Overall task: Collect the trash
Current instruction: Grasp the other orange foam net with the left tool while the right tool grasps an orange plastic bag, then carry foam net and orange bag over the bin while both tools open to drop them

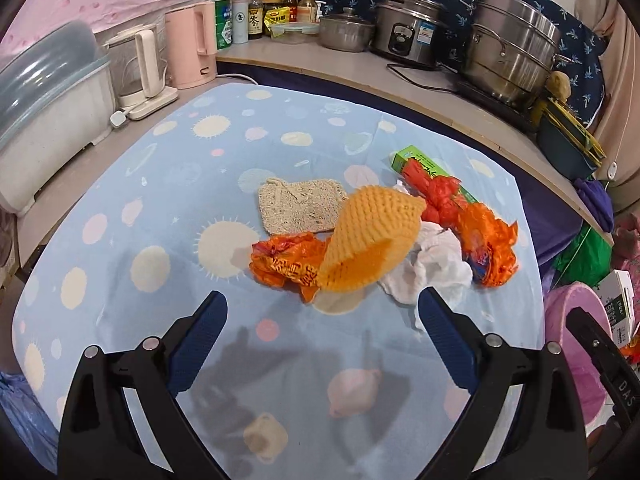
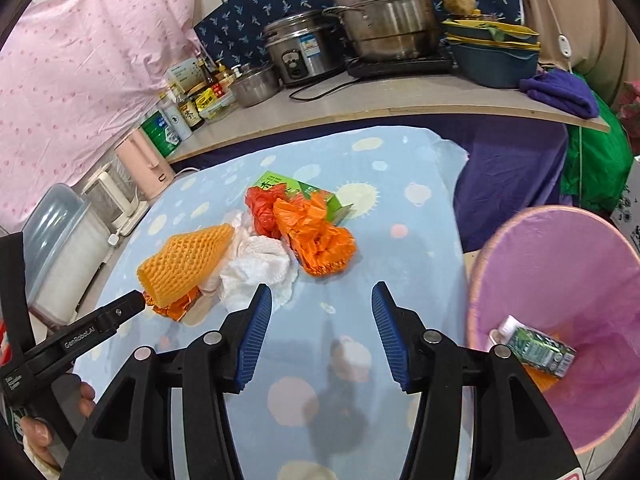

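Observation:
A pile of trash lies on the blue patterned tablecloth [image 1: 160, 208]: an orange foam net [image 1: 372, 240], an orange wrapper [image 1: 284, 260], a white crumpled tissue [image 1: 432, 264], a red bag [image 1: 432, 192], an orange bag [image 1: 492, 244], a green carton [image 1: 412, 160] and a beige loofah pad [image 1: 300, 208]. My left gripper [image 1: 322, 312] is open just in front of the net. My right gripper [image 2: 322, 300] is open and empty, near the tissue [image 2: 260, 268] and the orange bag [image 2: 320, 240]. The pink bin [image 2: 560, 280] at right holds a small carton [image 2: 540, 350].
Kettles [image 1: 140, 68], a pink jug [image 1: 192, 48] and a covered dish rack [image 1: 48, 120] stand at the left. Bottles, a rice cooker [image 1: 408, 28] and a steel steamer pot [image 1: 512, 48] line the back shelf. A purple cloth [image 2: 560, 92] lies on the shelf's right end.

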Tool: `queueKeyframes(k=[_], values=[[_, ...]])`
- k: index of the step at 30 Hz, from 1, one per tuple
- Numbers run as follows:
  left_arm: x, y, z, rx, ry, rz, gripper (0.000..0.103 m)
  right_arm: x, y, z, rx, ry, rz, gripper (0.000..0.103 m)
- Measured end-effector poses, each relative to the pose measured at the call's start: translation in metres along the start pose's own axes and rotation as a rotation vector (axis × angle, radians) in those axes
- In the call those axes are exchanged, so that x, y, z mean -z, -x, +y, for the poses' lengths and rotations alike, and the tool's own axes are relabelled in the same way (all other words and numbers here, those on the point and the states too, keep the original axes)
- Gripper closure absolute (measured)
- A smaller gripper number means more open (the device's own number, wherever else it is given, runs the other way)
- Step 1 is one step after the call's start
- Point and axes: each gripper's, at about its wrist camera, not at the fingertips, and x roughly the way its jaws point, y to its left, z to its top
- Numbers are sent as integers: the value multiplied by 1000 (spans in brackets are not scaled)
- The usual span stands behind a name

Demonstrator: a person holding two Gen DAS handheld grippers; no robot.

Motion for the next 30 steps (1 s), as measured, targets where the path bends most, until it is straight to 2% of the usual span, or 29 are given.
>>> queueKeyframes(k=[10, 13, 16, 18, 19, 20, 21, 22, 23, 26, 27, 30], values=[[-19, -42, -7, 24, -44, 29, 11, -31, -68, 12, 35, 22, 28, 45], [-21, -49, -10, 71, -53, 46, 25, -36, -87, 12, 41, 17, 46, 45], [-23, -54, -11, 123, -46, 73, 44, -38, -102, 12, 46, 21, 62, 45], [-23, -54, -12, 142, -53, 77, 60, -38, -110, 13, 51, 27, 70, 45], [-23, -54, -14, 147, -62, 75, 64, -37, -113, 13, 51, 32, 72, 45], [-23, -53, -15, 149, -69, 74, 74, -37, -116, 14, 51, 38, 73, 47], [-23, -52, -16, 153, -75, 74, 83, -36, -118, 14, 56, 45, 73, 55], [-23, -51, -16, 159, -79, 75, 86, -36, -120, 13, 55, 45, 79, 61], [-22, -49, -17, 165, -80, 73, 92, -35, -120, 12, 53, 42, 77, 63], [-21, -41, -18, 182, -76, 64, 94, -36, -115, 11, 48, 50, 62, 71], [-21, -37, -19, 186, -77, 59, 94, -36, -112, 11, 40, 54, 58, 82], [-19, -25, -22, 188, -82, 44, 94, -34, -102, 11, 32, 57, 52, 82]])
